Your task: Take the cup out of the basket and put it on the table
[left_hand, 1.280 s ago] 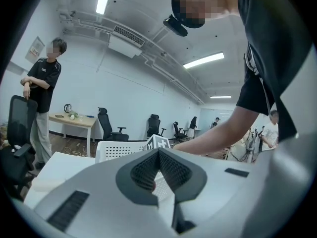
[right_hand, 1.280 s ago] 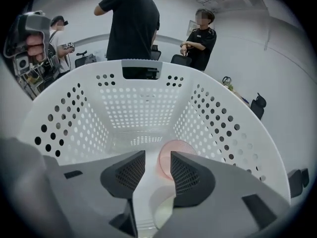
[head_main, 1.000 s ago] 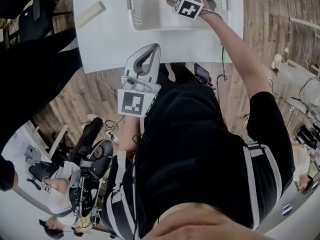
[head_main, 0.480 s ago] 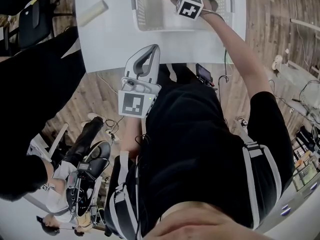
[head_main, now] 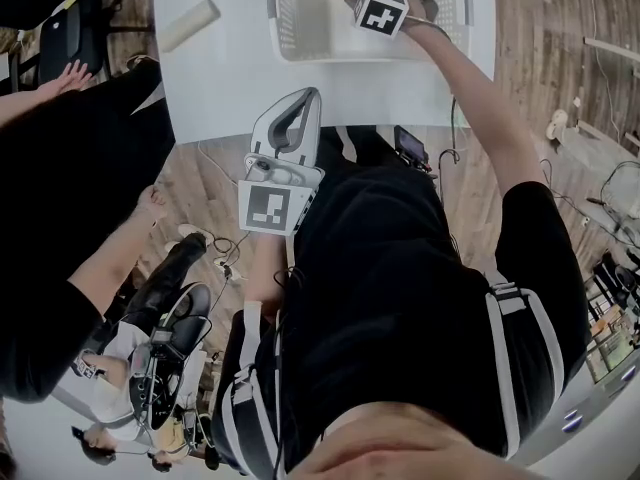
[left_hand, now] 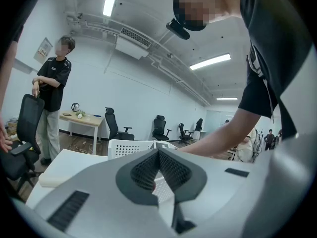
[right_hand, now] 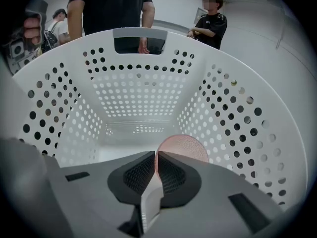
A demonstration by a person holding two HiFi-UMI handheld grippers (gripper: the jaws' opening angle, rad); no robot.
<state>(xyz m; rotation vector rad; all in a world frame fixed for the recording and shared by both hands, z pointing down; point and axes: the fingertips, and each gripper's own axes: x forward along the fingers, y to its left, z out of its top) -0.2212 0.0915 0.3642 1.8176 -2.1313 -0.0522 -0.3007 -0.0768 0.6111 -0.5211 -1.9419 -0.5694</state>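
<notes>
shirt (head_main: 400,268): black, short-sleeved
straps (head_main: 507,368): black, white-edged, one per shoulder
left tool (head_main: 303,98): light grey shell, dark ribbed pads (left_hand: 143,171), black-white marker cube (head_main: 268,208) behind
right tool (right_hand: 156,163): same build

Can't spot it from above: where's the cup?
In the right gripper view the cup sits inside the basket, by its right wall, pinched by the right gripper, whose jaws have just been closing.

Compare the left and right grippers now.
The left gripper is shut on nothing; the right gripper has just been closing, pinching the wall of the pink cup. The left gripper points about level outside the basket; the right gripper points steeply down inside it. Both have dark ribbed pads.
</notes>
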